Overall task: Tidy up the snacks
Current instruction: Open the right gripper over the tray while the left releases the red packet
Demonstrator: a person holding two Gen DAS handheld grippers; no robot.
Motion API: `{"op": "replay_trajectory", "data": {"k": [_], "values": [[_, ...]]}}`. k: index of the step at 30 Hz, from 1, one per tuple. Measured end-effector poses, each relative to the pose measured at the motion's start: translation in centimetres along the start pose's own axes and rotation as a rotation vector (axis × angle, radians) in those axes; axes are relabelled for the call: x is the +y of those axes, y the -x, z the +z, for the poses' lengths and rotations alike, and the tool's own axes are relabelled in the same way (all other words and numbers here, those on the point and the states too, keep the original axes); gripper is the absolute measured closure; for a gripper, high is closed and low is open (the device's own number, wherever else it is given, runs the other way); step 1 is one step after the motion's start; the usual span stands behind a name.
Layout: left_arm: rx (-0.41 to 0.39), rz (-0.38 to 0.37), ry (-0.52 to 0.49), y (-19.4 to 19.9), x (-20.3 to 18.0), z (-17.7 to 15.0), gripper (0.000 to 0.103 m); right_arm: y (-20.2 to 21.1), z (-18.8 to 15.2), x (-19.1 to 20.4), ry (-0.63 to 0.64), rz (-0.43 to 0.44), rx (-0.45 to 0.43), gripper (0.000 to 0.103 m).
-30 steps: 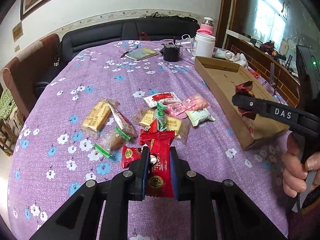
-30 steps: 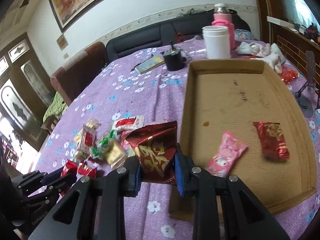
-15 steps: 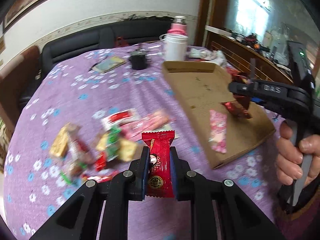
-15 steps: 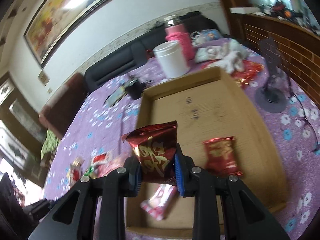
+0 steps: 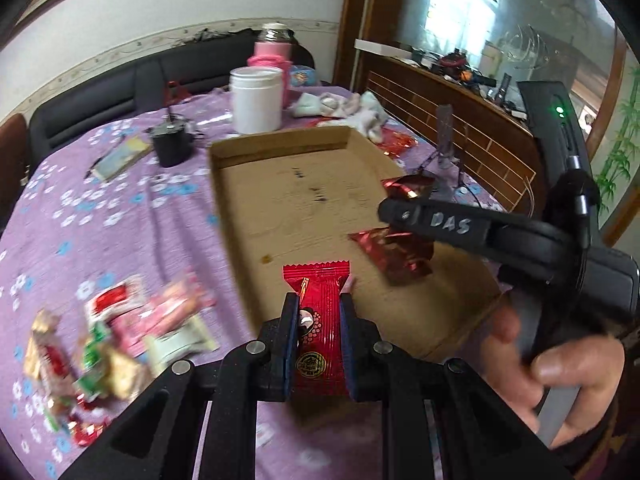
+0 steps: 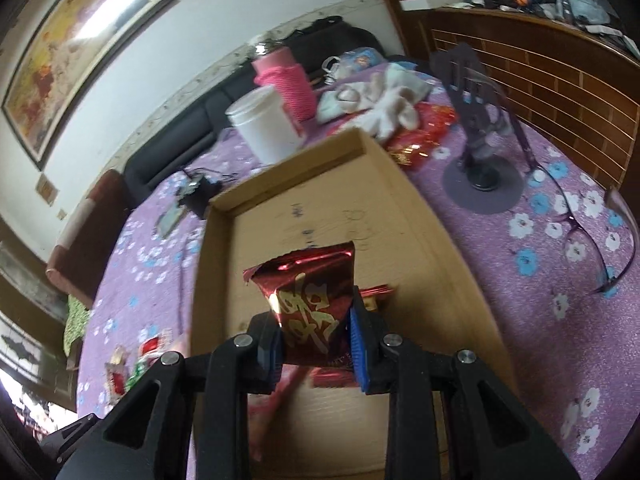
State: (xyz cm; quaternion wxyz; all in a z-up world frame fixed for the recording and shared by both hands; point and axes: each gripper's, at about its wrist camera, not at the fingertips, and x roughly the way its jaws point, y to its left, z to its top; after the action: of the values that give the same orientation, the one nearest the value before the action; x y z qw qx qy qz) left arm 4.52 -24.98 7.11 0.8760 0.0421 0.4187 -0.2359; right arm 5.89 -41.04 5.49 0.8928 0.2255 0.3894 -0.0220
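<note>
Over the cardboard tray (image 5: 224, 184) both grippers have swung across from the pile of loose snacks (image 5: 116, 344) on the purple tablecloth (image 5: 132, 232). The left gripper (image 5: 319, 332) stays clamped on a flat red packet (image 5: 318, 320), now at the tray's near edge; the right gripper (image 6: 316, 344) stays clamped on a dark red foil bag (image 6: 310, 296) above the tray floor, near another red bag (image 5: 394, 256) lying there. Both look ready to be released.

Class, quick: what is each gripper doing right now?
Left gripper: shut on the red candy packet.
Right gripper: shut on the dark red foil snack bag.
</note>
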Motion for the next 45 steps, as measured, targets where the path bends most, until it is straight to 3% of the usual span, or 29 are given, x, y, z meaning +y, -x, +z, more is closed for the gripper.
{"op": "replay_trajectory", "data": {"k": [4,12,24,26,28,45], "values": [[0.026,-0.041,-0.001,-1.8,-1.4,0.0,0.085,-1.0,0.0,-0.6,-0.008,-0.033,0.030,0.077],[0.072,-0.048,-0.004,-4.3,-2.0,-0.8,0.085,-2.4,-0.1,0.0,0.030,0.009,0.054,0.077],[0.080,-0.065,0.027,-3.9,-1.4,-0.7,0.084,-1.8,0.1,0.6,0.043,0.053,0.025,0.075],[0.077,-0.073,0.034,-3.7,-1.3,-0.6,0.072,-1.5,0.2,0.5,0.036,0.059,0.023,0.075],[0.065,-0.073,0.037,-3.4,-1.3,-0.6,0.066,-1.2,0.2,0.4,0.033,0.061,0.014,0.074],[0.035,-0.081,0.057,-1.3,-0.3,-1.3,0.066,-0.3,0.2,1.4,0.074,0.140,-0.021,0.066]]}}
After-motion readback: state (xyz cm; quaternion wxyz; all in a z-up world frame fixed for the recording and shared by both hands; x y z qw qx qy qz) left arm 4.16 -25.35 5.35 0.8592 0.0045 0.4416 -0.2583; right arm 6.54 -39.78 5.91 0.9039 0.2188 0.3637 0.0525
